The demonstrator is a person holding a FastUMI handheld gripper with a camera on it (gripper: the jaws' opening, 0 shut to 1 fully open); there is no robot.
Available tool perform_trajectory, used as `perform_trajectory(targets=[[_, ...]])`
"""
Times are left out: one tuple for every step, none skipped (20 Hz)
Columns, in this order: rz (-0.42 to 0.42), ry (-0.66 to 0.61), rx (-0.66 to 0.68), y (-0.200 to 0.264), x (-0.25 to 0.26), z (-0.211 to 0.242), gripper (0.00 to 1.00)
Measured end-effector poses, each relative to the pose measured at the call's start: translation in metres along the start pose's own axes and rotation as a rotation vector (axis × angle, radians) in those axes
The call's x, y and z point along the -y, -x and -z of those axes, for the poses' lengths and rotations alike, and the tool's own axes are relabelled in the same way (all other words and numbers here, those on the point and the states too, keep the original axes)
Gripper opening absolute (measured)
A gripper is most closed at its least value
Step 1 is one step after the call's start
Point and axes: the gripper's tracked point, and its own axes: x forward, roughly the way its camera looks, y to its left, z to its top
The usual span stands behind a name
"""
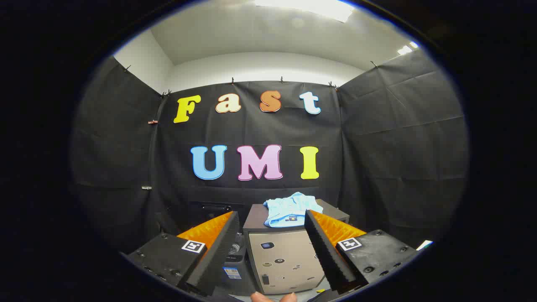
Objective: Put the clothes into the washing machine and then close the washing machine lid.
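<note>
Hovering near and short of the washing machine (280, 258), the gripper (272, 222) is holding its fingers wide apart, gripping nothing. The pale blue clothes (289, 209) are lying bunched on the machine's top, beyond the fingertips, apparently awaiting pickup.

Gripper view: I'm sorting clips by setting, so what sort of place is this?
Likely a staged recording booth, not a home laundry room: black cloth walls clipped up on all sides, a small boxy washing machine with light blue clothes on top, beyond the open gripper.
</note>
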Motion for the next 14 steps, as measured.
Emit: perform_trajectory(targets=[[0.000,0.000,-0.001,0.0000,0.0001,0.0001,0.99],[0.000,0.001,-0.001,-0.0001,-0.0002,0.0010,0.99],[0.000,0.002,-0.002,-0.0003,0.0000,0.0015,0.99],[0.000,0.002,-0.003,-0.0003,-0.0001,0.0012,0.99],[-0.001,0.001,-0.005,-0.0003,-0.0005,0.0014,0.99],[-0.001,0.000,-0.007,-0.0008,-0.0006,0.0024,0.99],[-0.002,0.000,-0.009,-0.0013,-0.0006,0.0024,0.99],[-0.002,0.001,-0.011,-0.0007,-0.0008,0.0032,0.99],[0.000,0.003,-0.011,-0.0007,-0.0001,0.0033,0.99],[0.001,0.004,-0.011,-0.0009,0.0004,0.0029,0.99],[0.001,0.005,-0.011,-0.0014,0.0004,0.0029,0.99],[0.001,0.005,-0.010,-0.0023,0.0003,0.0027,0.99],[0.002,0.006,-0.010,-0.0026,0.0003,0.0025,0.99],[0.004,0.007,-0.011,-0.0029,0.0007,0.0028,0.99]])
